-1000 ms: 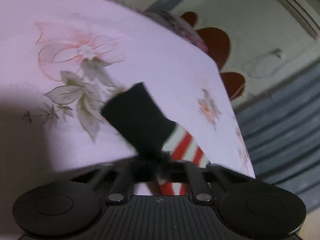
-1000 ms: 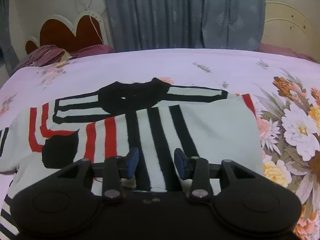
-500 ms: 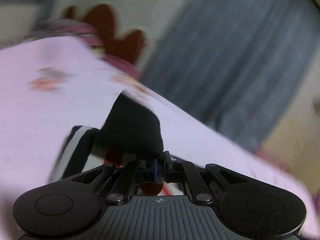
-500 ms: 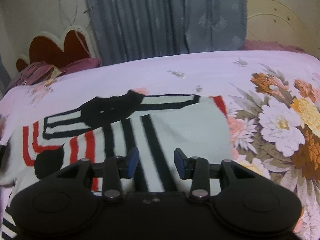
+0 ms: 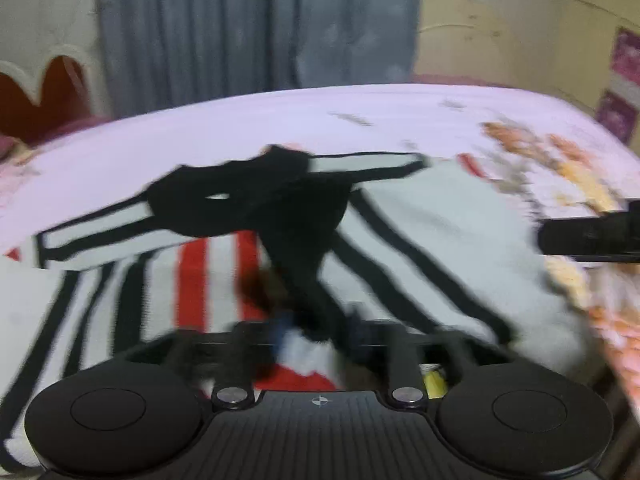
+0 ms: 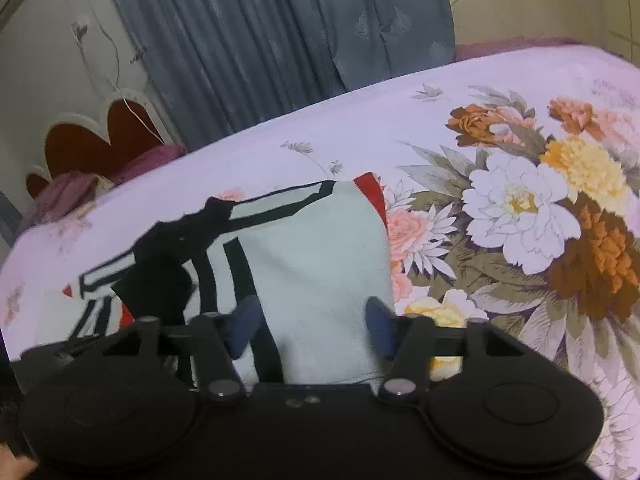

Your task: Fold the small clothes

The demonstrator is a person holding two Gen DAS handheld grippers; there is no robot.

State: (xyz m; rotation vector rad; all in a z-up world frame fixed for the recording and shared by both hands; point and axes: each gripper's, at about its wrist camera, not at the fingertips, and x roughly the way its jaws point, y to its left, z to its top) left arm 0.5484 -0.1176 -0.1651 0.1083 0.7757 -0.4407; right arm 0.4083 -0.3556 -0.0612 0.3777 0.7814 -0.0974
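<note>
Left wrist view: sat low and close over the striped garment (image 5: 440, 240), angled downward across the bed (image 5: 240, 128) toward the far grey curtain (image 5: 240, 32); blurred. Right wrist view: same close, downward angle, set further right and tilted. Shared: garment, bed, curtain, red scalloped headboard (image 6: 92, 140) at far left.

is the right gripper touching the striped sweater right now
Apart. In the right wrist view the right gripper has its jaws opening, with pale fabric of the striped sweater lying flat between and beyond them, pressed by neither pad.
</note>
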